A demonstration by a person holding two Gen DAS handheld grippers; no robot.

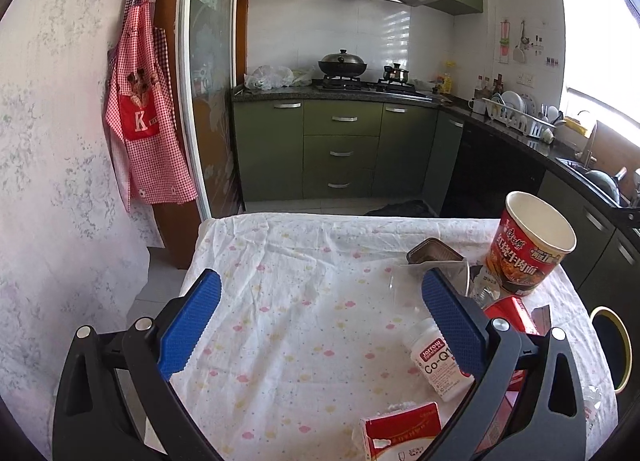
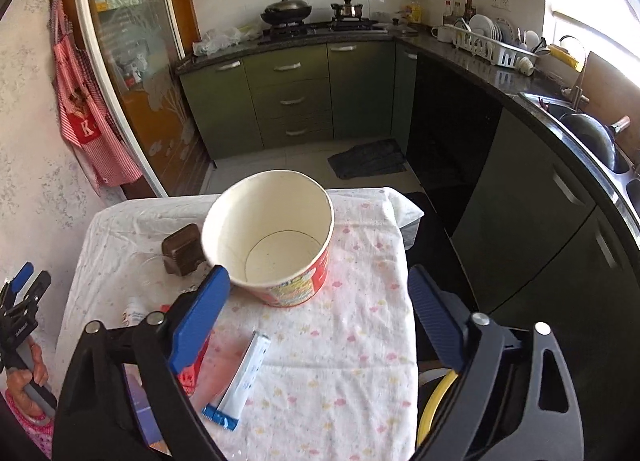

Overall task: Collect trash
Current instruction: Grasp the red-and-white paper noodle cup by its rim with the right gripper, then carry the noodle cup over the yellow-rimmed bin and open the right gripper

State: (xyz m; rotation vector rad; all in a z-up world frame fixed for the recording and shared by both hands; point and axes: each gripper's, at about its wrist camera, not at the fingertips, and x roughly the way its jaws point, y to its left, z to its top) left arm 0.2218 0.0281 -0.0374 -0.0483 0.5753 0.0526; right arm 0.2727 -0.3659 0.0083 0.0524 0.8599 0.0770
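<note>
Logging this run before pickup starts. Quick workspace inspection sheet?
Surface: table cloth, white, pastel print, wrinkled.
Job's things: noodle cup upright, empty; white sachet flat; supplement bottle on its side; red carton; brown tray.
Clutter: clear wrapper by the tray.
Grippers: left gripper open, empty; right gripper open, empty, behind the cup.
Cables: nothing seen.
Surroundings: green cabinets, stove with wok, dish rack, apron.

On the worktop (image 2: pixel 360 341) the cup (image 2: pixel 276 237) stands upright toward the far edge. A tray (image 2: pixel 182 249) lies just left of it, a sachet (image 2: pixel 244 381) nearer, a bottle (image 1: pixel 438 361) left of that.
</note>
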